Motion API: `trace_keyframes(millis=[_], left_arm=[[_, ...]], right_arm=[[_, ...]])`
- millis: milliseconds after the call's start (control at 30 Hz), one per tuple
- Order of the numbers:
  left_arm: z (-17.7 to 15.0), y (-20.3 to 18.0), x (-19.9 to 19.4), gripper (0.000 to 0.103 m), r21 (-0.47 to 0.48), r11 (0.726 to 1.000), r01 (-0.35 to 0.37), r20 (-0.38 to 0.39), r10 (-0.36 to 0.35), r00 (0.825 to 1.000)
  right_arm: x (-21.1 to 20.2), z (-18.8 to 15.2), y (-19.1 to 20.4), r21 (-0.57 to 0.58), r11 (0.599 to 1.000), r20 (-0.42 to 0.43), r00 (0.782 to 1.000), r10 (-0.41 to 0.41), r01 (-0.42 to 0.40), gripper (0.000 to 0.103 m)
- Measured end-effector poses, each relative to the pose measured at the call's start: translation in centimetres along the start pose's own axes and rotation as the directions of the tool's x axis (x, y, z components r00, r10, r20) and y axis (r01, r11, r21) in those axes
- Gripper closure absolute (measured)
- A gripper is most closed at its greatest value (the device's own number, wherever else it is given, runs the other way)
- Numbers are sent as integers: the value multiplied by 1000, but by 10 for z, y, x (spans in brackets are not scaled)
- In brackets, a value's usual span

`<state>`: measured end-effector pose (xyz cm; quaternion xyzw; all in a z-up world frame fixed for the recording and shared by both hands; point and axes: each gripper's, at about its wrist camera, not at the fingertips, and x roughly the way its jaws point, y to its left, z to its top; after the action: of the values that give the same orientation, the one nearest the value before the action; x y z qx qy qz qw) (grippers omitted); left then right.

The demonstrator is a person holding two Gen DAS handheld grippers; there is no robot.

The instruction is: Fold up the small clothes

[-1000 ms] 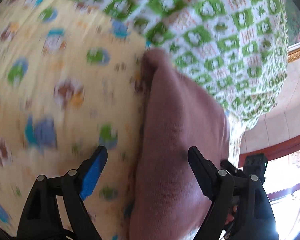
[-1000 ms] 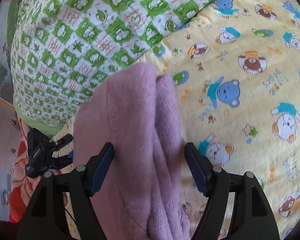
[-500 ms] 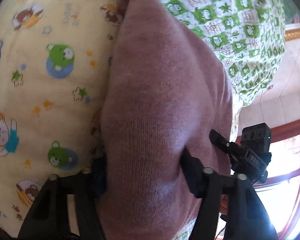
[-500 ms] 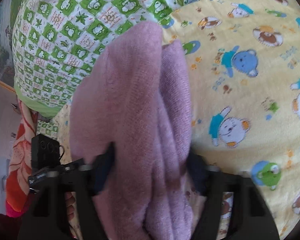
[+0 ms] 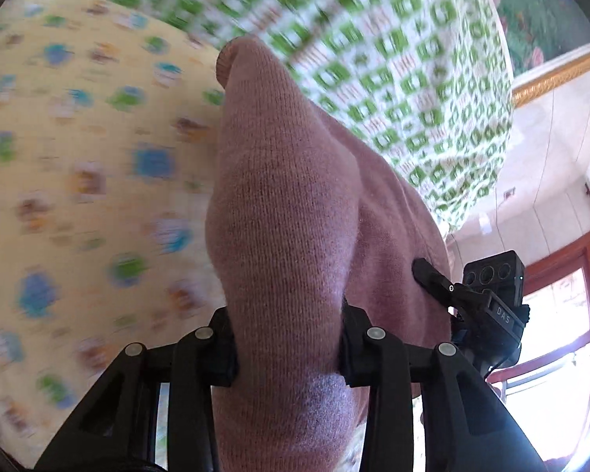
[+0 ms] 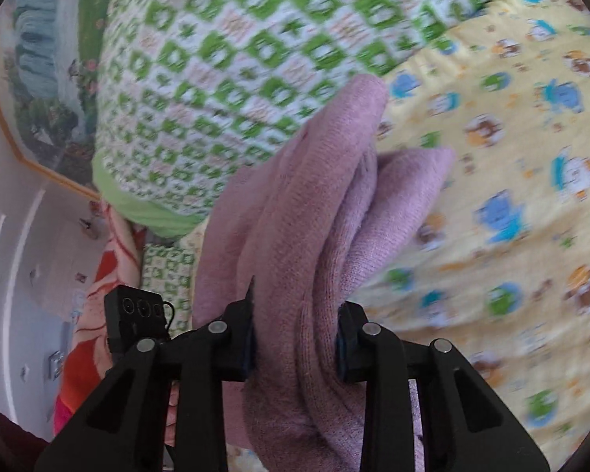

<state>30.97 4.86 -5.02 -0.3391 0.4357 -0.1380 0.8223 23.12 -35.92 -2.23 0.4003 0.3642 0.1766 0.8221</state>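
Note:
A folded pink knit garment (image 5: 283, 196) fills the middle of the left wrist view. My left gripper (image 5: 289, 348) is shut on its near edge, fabric bulging between the jaws. In the right wrist view the same pink garment (image 6: 318, 212) shows in several thick folds, and my right gripper (image 6: 295, 344) is shut on them. Each gripper shows in the other's view: the right one (image 5: 487, 303) at the right, the left one (image 6: 137, 320) at the lower left. The garment is held up above the yellow bear-print sheet (image 6: 511, 196).
A green-and-white checked quilt (image 5: 393, 47) is piled behind the garment and also shows in the right wrist view (image 6: 236, 51). The yellow sheet (image 5: 78, 157) spreads to the left. A red-framed window (image 5: 562, 314) is at the right, a gold-framed picture (image 6: 43, 59) on the wall.
Both grippers went from open around the garment to shut on it. They have lifted the garment off the sheet, and the background is now motion-blurred.

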Motion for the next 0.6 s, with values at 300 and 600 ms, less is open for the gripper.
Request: trace_keyframes(millis=[300,600], left_arm=[[-28,76,-80,67,-64,993,-102,49,105,993],[-42,133,-67,56,-169,983,-74,32,80,996]], right_arm=[[89,-53,53,-39,997,-170,984,62,-70,71],[148,-80,39,-18,1000,-282,959,2,-7,70]])
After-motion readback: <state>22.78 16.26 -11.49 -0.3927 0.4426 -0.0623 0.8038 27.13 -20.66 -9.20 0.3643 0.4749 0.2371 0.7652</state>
